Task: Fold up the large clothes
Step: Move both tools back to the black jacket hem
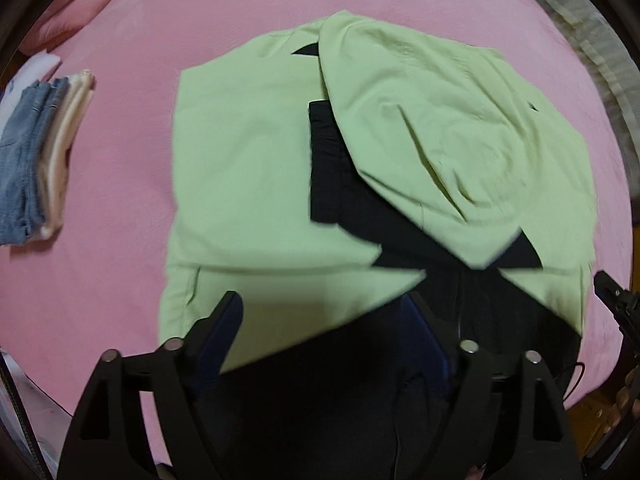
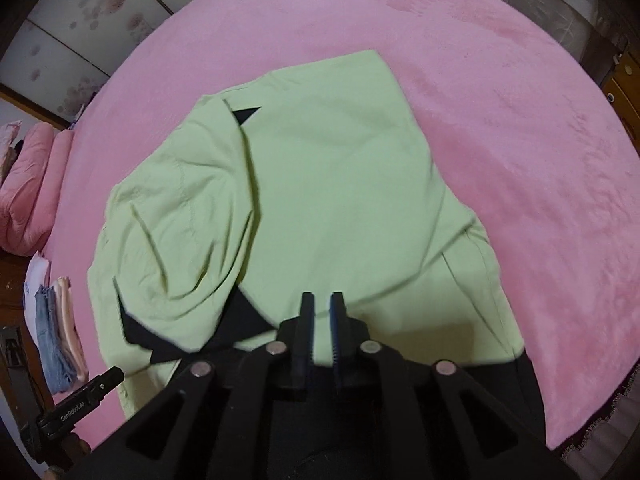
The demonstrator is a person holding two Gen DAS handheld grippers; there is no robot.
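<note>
Pink bed (image 1: pixel 120 184) fills both views. Left claw (image 1: pixel 324 320) spread wide, nothing between the fingers, hanging over the near edge of the green-and-black garment (image 1: pixel 248 168). Right claw (image 2: pixel 322 308) only slightly parted, released, nothing gripped, above the same garment's near hem (image 2: pixel 328 184). Garment lies partly folded mid-bed, one rumpled flap turned over, black lining showing. Folded clothes stack (image 1: pixel 36 160) near bed edge, well apart.
</note>
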